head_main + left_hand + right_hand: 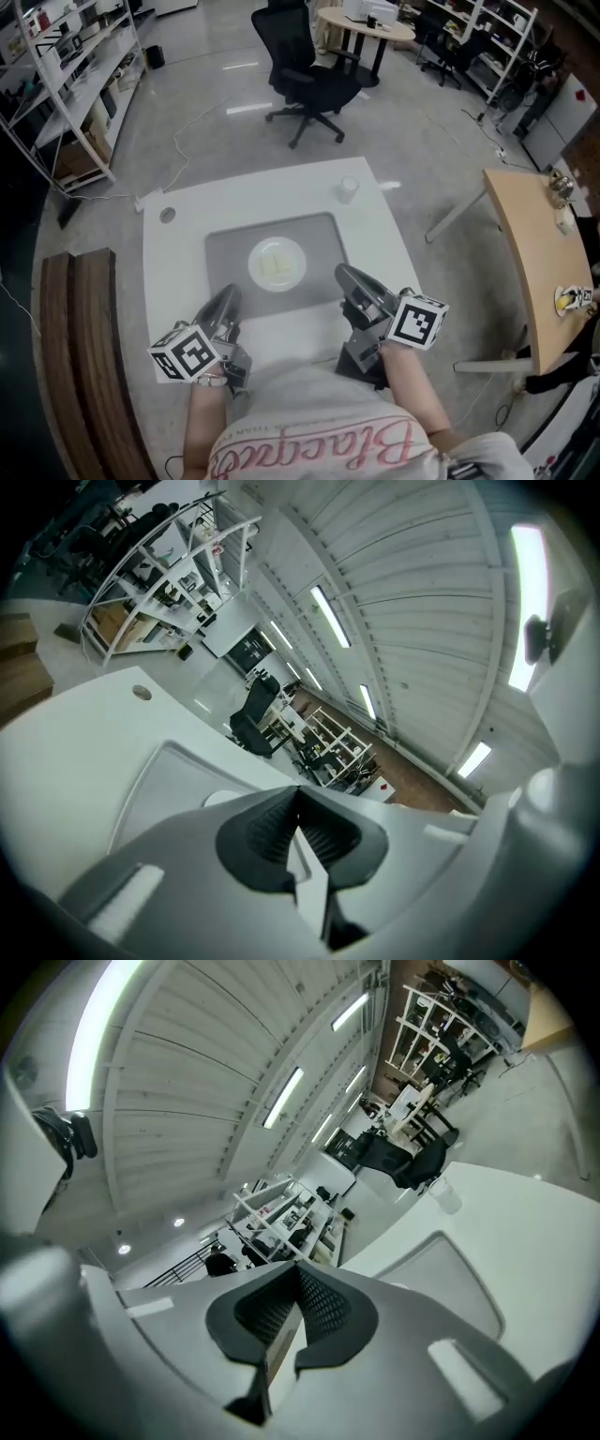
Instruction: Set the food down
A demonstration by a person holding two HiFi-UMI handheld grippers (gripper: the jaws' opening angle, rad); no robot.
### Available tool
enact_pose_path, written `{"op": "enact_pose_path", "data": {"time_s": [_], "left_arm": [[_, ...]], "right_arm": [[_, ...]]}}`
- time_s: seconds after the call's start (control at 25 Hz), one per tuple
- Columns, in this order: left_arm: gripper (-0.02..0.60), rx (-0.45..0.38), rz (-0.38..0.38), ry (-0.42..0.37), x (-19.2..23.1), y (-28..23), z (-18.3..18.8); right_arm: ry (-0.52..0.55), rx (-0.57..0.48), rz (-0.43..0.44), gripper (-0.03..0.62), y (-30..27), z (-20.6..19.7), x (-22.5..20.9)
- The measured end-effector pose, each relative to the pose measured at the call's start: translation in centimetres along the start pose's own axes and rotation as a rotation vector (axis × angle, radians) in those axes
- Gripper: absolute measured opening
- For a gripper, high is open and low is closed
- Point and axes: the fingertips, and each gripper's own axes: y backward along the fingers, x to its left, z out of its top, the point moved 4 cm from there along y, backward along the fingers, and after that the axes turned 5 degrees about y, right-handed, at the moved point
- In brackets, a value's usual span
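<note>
Near edge: left gripper [229, 294] and right gripper [348, 277] both had jaws pressed together, nothing between them, tips over the mat [225, 253]. Beyond, food [276, 265] lay on a plate [256, 269] mid-mat. Cup [348, 189] stood far right on the table [183, 248].

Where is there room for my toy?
Bare: the table's left strip between the hole and grey mat, and its right side nearer than the cup. Crowded: the mat's middle with the plate, the near edge with left gripper and right gripper.

Left hand-held gripper [225, 302] and right hand-held gripper [352, 279] both point far, jaws closed and empty, forearms near and low.
</note>
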Motion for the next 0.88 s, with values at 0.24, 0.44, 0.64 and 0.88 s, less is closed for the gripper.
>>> {"op": "enact_pose_path", "data": {"time_s": [0.24, 0.44, 0.64, 0.88], "left_arm": [[0.0, -0.012, -0.016, -0.107, -2.4, 0.4, -0.2], [0.0, -0.029, 0.016, -0.171, -3.7, 0.4, 0.1], [0.0, -0.064, 0.023, -0.25, -5.1, 1.0, 0.5], [0.0, -0.071, 0.002, -0.253, -6.0, 1.2, -0.2]], "right_arm": [[0.19, 0.095, 0.023, 0.0, 0.0, -1.5, 2.3], [0.281, 0.136, 0.019, 0.0, -1.0, -2.5, 3.4], [0.371, 0.124, 0.013, 0.0, -1.3, -2.6, 4.4], [0.382, 0.09, 0.014, 0.0, -1.0, -2.5, 4.9]]}}
